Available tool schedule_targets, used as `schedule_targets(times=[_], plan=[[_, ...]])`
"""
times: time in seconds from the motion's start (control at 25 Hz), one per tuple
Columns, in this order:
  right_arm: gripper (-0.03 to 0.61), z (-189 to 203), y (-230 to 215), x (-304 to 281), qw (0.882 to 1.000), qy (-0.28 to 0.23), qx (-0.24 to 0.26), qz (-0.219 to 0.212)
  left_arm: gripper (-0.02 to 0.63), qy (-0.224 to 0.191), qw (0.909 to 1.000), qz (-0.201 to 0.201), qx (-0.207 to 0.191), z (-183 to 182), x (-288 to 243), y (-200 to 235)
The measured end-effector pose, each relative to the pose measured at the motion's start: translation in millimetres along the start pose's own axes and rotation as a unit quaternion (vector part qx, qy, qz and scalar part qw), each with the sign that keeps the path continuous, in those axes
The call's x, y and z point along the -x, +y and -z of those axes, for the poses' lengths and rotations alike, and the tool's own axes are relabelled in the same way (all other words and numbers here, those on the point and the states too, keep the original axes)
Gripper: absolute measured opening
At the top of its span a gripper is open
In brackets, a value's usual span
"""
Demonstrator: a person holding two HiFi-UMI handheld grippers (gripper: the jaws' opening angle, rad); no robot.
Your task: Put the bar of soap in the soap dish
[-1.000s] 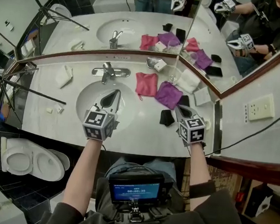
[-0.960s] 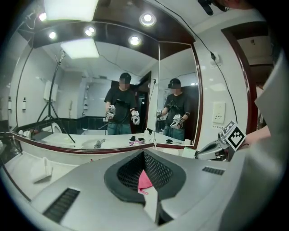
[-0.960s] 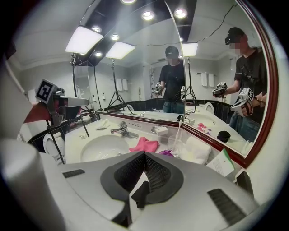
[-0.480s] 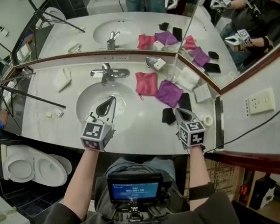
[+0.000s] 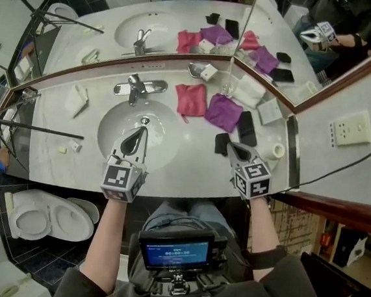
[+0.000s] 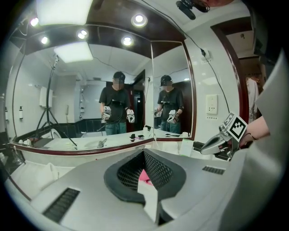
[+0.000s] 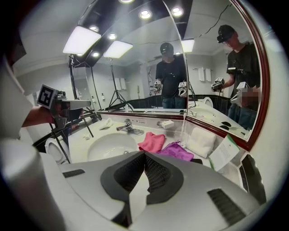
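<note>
- The left tongs (image 5: 141, 131) were shut tight with nothing between the jaws, poised over the near side of the sink (image 5: 112, 119).
- The right tongs (image 5: 231, 145) were likewise closed and empty, above the worktop (image 5: 190, 168), with a black thing (image 5: 222, 143) just to their left.
- The bar of soap (image 5: 210, 72), a small white block, lay well ahead of both tongs against the mirror, beyond the pink cloth (image 5: 191, 99).
- It sat at the right edge of the chrome soap dish (image 5: 194, 69); whether it rested on the dish or only beside it was unclear.
- The bar looked light, stiff and probably smooth, so apt to slip; squeezing it gently across its narrow width at the middle seemed best.
</note>
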State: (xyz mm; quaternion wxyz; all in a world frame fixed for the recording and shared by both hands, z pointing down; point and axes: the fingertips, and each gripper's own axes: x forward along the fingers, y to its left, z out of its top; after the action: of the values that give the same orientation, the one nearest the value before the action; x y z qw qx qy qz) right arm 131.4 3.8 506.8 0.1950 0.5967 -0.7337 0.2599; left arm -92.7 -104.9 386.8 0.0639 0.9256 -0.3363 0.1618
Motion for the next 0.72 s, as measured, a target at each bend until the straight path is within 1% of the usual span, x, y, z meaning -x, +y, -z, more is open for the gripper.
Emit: schedule_targets(times=[0.2, 0.28, 0.36, 0.52, 0.6, 0.72], plan=[[0.017, -12, 3, -17, 0.999, -0.02, 0.017, -0.022, 0.004, 0.004, 0.9996, -0.024, -0.014, -8, 0, 7], [0.017, -15, 11, -22, 0.999, -0.025, 0.012, -0.026, 0.005, 0.007, 0.9995, -0.024, -0.017, -8, 1, 12], [0.017, -14, 21, -23, 0.999, -0.029, 0.0, -0.026, 0.005, 0.011, 0.9993, -0.02, -0.029, -10, 3, 15], [0.017, -25, 38, -32, 0.999, -0.041, -0.008, -0.006, 0.005, 0.017, 0.9984, 0.01, -0.052, -14, -2, 35], [0.017, -29, 47, -37, 0.998, -0.05, -0.018, 0.015, 0.005, 0.015, 0.9973, 0.033, -0.064, -11, -5, 47], [0.017, -34, 65, -43, 0.996, -0.06, -0.041, 0.054, 0.005, 0.001, 0.9957, 0.071, -0.06, -11, -10, 63]])
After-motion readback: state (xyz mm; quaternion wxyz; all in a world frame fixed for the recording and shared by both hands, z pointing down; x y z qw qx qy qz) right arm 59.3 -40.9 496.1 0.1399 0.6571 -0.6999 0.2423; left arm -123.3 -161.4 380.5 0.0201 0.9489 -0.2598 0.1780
